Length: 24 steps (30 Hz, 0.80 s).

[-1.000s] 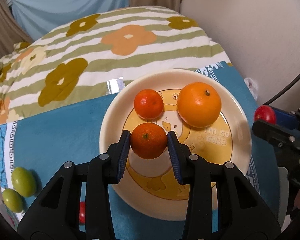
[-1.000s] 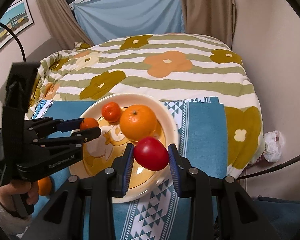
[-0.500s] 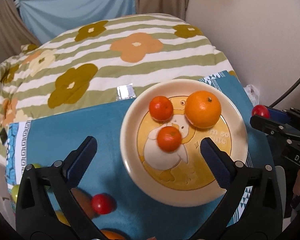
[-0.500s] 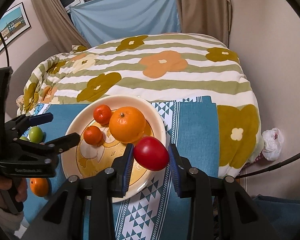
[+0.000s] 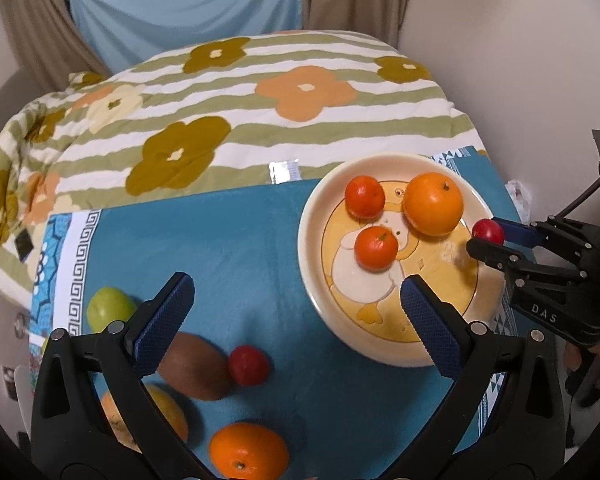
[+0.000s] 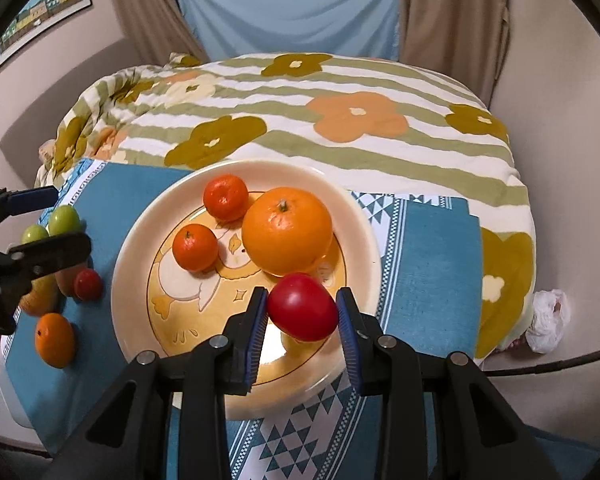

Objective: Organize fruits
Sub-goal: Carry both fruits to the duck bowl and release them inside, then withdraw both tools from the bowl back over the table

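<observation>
A cream duck plate (image 5: 312, 264) (image 6: 140, 240) holds a large orange (image 5: 433, 204) (image 6: 287, 230) and two small mandarins (image 5: 376, 248) (image 6: 195, 247). My right gripper (image 6: 302, 314) is shut on a red fruit (image 6: 302, 307) and holds it over the plate's near rim; it shows in the left wrist view (image 5: 488, 232). My left gripper (image 5: 296, 308) is wide open and empty, left of the plate, above the blue cloth (image 5: 240, 240). Loose fruit lies on the cloth: a kiwi (image 5: 196, 366), a small red fruit (image 5: 249, 365), an orange (image 5: 248, 454) and a green fruit (image 5: 108, 307).
The cloth lies on a striped floral blanket (image 5: 260, 92) (image 6: 340, 120). A small foil wrapper (image 5: 285, 171) lies at the cloth's far edge. A yellow-orange fruit (image 5: 168, 412) sits under my left finger. A wall stands at the right, with a white bag (image 6: 548, 320) below.
My left gripper let go of the small mandarin on the plate, opened wide and drew back to the left. My right gripper carried the red fruit further over the plate.
</observation>
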Each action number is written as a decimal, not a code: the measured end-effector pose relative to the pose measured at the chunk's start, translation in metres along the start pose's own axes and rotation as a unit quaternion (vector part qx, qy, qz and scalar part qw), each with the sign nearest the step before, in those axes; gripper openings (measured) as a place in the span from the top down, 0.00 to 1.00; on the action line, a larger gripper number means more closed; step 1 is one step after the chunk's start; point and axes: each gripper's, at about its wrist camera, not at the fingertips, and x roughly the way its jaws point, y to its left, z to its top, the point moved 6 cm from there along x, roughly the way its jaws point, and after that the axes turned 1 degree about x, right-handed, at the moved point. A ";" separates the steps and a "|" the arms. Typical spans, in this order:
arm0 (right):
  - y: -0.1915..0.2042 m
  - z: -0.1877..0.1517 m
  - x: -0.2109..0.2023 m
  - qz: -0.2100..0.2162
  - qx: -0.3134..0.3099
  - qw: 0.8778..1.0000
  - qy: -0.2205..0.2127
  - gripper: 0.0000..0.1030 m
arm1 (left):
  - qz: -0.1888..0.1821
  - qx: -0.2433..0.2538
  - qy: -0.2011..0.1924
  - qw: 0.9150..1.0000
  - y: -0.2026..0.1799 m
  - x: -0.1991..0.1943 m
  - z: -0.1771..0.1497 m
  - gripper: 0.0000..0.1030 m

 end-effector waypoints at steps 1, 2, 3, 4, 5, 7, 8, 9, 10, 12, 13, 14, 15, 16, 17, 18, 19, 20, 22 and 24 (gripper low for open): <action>-0.001 0.000 0.000 0.001 0.000 1.000 -0.001 0.69 | 0.000 -0.002 0.000 1.000 0.001 -0.001 -0.001 0.00; -0.002 0.001 0.000 0.002 0.001 1.000 -0.002 0.69 | 0.001 -0.002 0.000 1.000 0.000 -0.001 -0.002 0.00; -0.001 0.001 0.001 0.003 0.001 1.000 -0.001 0.69 | 0.001 -0.003 0.000 1.000 0.000 -0.002 -0.003 0.00; -0.002 0.001 0.002 0.004 0.002 1.000 0.002 0.69 | 0.002 -0.003 0.000 1.000 0.000 -0.003 -0.004 0.00; -0.004 0.001 0.001 0.004 0.003 1.000 0.002 0.66 | 0.002 -0.003 0.000 1.000 -0.001 -0.003 -0.004 0.00; -0.005 0.002 -0.002 0.010 0.006 1.000 -0.007 0.31 | 0.001 -0.002 -0.001 1.000 -0.002 -0.004 -0.005 0.00; -0.006 0.002 -0.006 0.014 0.009 1.000 -0.014 0.05 | 0.002 -0.001 -0.001 1.000 -0.001 -0.005 -0.006 0.00; -0.005 0.003 -0.008 0.014 0.010 1.000 -0.018 0.00 | 0.003 0.001 -0.002 1.000 -0.002 -0.007 -0.006 0.00; -0.006 0.003 -0.012 0.015 0.013 0.999 -0.025 0.00 | 0.005 0.002 -0.003 1.000 -0.002 -0.008 -0.006 0.00; -0.008 0.003 -0.016 0.011 0.016 0.999 -0.026 0.00 | 0.008 0.003 -0.005 1.000 -0.003 -0.012 -0.006 0.00; -0.009 0.003 -0.018 0.009 0.018 0.999 -0.026 0.00 | 0.009 0.003 -0.006 1.000 -0.003 -0.014 -0.005 0.00; -0.010 0.002 -0.020 0.008 0.020 0.999 -0.027 0.00 | 0.010 0.003 -0.008 1.000 -0.002 -0.016 -0.005 0.00; -0.011 0.001 -0.021 0.008 0.022 0.999 -0.029 0.00 | 0.012 0.003 -0.009 1.000 -0.002 -0.018 -0.004 0.00; -0.011 0.001 -0.024 0.009 0.024 0.999 -0.032 0.00 | 0.014 0.004 -0.011 1.000 -0.002 -0.021 -0.004 0.00; -0.011 0.001 -0.027 0.009 0.027 0.999 -0.034 0.00 | 0.016 0.005 -0.014 1.000 -0.001 -0.024 -0.003 0.00; -0.011 0.001 -0.029 0.009 0.028 0.999 -0.035 0.00 | 0.018 0.005 -0.017 1.000 0.000 -0.028 -0.002 0.00; -0.010 0.002 -0.032 0.010 0.029 0.999 -0.035 0.00 | 0.020 0.005 -0.021 1.000 0.001 -0.032 -0.002 0.00; -0.009 0.002 -0.034 0.010 0.030 0.999 -0.036 0.00 | 0.020 0.004 -0.025 0.999 0.002 -0.037 0.000 0.00; -0.006 0.004 -0.041 0.010 0.029 0.999 -0.041 0.00 | 0.018 0.000 -0.034 0.999 0.006 -0.048 0.001 0.00; -0.001 0.006 -0.048 0.011 0.026 0.999 -0.044 0.00 | 0.019 -0.005 -0.039 0.999 0.011 -0.058 0.000 0.00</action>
